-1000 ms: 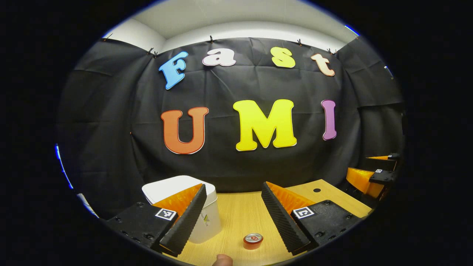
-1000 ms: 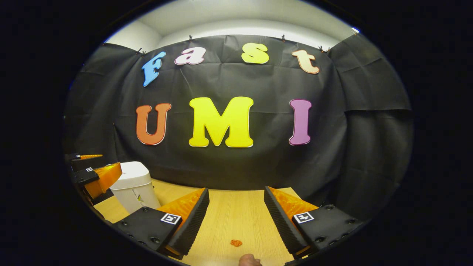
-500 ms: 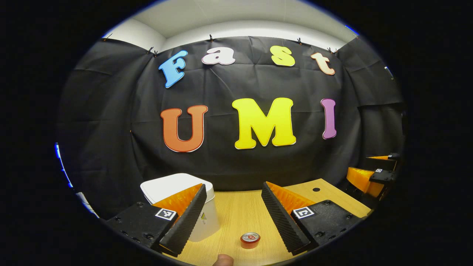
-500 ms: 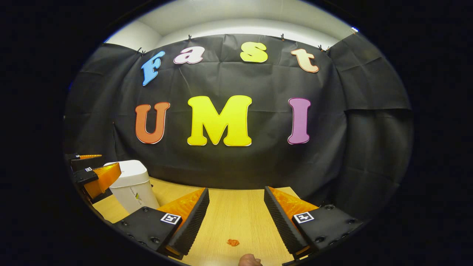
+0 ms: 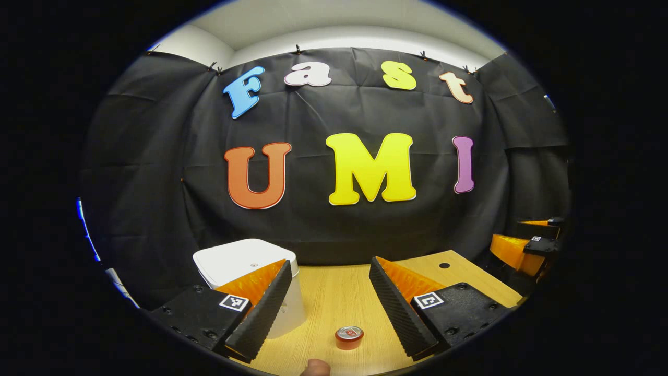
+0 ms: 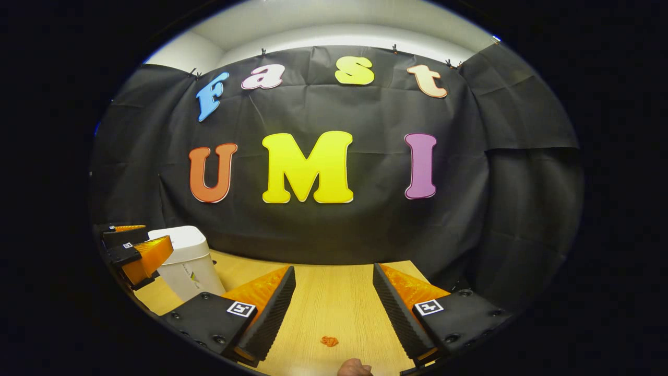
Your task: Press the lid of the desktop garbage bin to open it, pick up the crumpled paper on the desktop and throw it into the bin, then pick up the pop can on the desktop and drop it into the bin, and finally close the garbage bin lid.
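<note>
Both grippers hover with jaws spread: the left gripper (image 5: 327, 308) above the pop can (image 5: 349, 337), the right gripper (image 6: 334, 308) above what looks like crumpled paper (image 6: 329, 341). The white bin (image 5: 245, 261) sits lid down on the tabletop (image 5: 334, 292).

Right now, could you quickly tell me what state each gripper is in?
Left gripper: open, holding nothing; the pop can stands on the desk between its fingers.
Right gripper: open, holding nothing; the crumpled paper lies ahead.

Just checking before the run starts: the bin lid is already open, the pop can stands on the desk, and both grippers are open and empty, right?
Not quite. The left gripper view shows the bin with its lid shut. The rest holds: the pop can stands on the desk, and the left gripper and right gripper are open and empty.
</note>
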Available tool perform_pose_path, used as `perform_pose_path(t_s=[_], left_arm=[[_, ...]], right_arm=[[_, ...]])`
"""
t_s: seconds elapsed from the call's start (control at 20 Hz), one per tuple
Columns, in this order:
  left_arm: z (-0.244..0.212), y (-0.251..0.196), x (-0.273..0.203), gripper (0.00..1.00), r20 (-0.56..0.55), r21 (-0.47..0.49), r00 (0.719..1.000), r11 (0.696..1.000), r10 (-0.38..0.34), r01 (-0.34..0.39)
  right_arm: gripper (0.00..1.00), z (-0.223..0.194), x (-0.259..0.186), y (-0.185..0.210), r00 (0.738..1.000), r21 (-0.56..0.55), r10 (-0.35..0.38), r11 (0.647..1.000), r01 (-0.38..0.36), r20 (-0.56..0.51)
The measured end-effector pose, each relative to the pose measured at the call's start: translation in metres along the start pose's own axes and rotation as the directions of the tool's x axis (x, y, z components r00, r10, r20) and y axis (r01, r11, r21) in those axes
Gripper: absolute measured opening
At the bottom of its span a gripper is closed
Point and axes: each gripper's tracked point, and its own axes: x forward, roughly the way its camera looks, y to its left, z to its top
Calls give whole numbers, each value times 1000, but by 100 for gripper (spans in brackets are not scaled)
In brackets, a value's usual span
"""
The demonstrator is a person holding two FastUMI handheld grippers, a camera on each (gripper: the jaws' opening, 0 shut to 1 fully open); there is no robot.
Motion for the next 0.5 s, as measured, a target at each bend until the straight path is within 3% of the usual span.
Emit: perform_pose_path(t_s=[0.5], left_arm=[[7, 21, 18, 98, 18, -1, 998, 998, 56, -56]], right_arm=[[94, 0, 13, -9, 1000, 17, -25, 1000, 25, 4]])
